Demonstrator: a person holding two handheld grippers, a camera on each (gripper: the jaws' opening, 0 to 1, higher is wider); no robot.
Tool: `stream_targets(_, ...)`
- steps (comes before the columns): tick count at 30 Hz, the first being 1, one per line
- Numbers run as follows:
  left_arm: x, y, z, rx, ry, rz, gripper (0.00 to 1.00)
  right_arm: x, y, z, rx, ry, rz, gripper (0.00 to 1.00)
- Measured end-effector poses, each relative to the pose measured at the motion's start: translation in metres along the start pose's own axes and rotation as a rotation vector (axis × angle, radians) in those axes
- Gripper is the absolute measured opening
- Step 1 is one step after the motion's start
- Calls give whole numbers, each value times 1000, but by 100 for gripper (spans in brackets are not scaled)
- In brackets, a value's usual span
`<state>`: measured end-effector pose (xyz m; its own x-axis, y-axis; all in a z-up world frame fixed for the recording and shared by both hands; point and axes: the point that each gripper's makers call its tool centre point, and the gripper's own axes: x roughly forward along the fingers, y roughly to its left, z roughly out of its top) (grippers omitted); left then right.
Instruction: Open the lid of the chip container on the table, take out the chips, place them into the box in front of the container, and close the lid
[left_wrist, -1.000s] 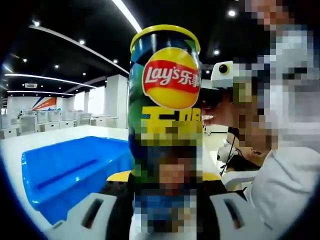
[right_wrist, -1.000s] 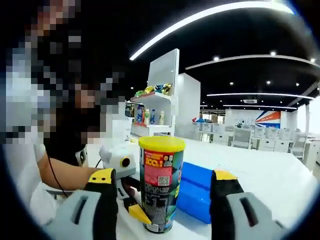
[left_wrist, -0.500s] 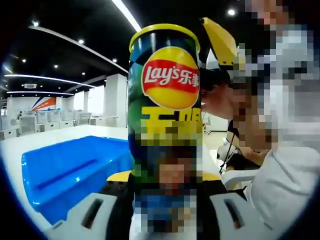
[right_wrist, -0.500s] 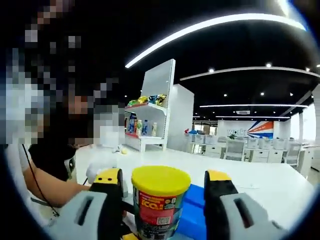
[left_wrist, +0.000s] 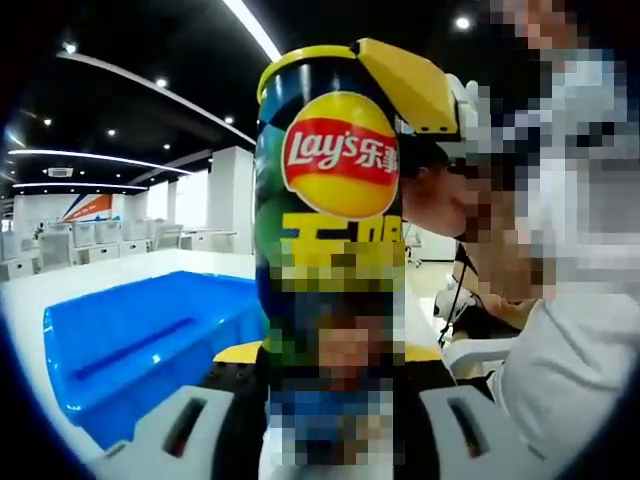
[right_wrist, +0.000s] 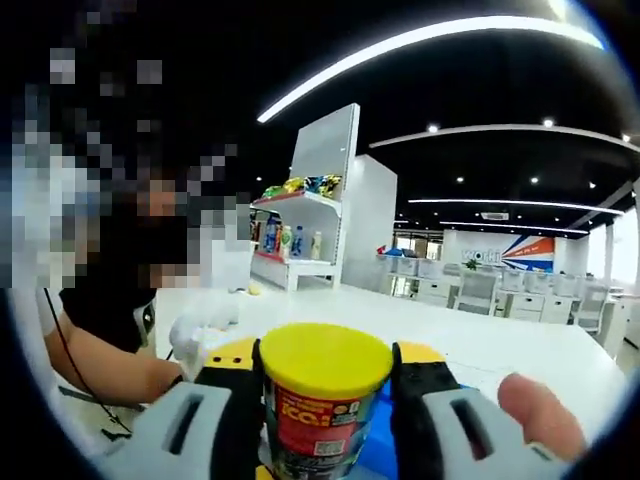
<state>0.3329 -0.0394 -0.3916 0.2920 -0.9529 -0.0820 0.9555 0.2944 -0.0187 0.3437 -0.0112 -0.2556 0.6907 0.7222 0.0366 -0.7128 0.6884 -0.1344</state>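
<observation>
The Lay's chip container (left_wrist: 330, 220) stands upright and close in the left gripper view, yellow lid on. My left gripper (left_wrist: 330, 355) is shut on its lower body, yellow pads on both sides. A yellow fingertip (left_wrist: 410, 85) of the right gripper presses against the lid rim at the can's upper right. In the right gripper view the yellow lid (right_wrist: 325, 362) sits between the jaws of my right gripper (right_wrist: 325, 350), which is shut on it from both sides. The blue box (left_wrist: 140, 335) lies open just beside the can, its corner (right_wrist: 385, 440) showing behind the can.
The white table (right_wrist: 460, 340) stretches away behind the can. A person sits close by, a forearm (right_wrist: 110, 365) resting on the table. A fingertip (right_wrist: 540, 415) shows beside the right jaw. Shelves with goods (right_wrist: 300, 215) stand further off.
My right gripper has come down over the can's top and its jaws have narrowed onto the lid. In the left gripper view its yellow finger has moved against the lid rim. The can stays still.
</observation>
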Motion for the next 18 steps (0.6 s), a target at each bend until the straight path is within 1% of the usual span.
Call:
stream_targets(8, 0, 0, 0, -4, 6, -2, 47, 0, 0, 1, 4, -39, -12, 49)
stream_targets(13, 0, 0, 0, -3, 9, -3, 47, 0, -1, 1, 12, -25, -17, 48)
stream_targets(17, 1, 0, 0, 2, 13, 3, 47, 0, -1, 1, 40, 6, -27, 47)
stream_targets(18, 1, 0, -1, 4, 15, 2, 47, -1, -1, 0, 41, 5, -27, 46)
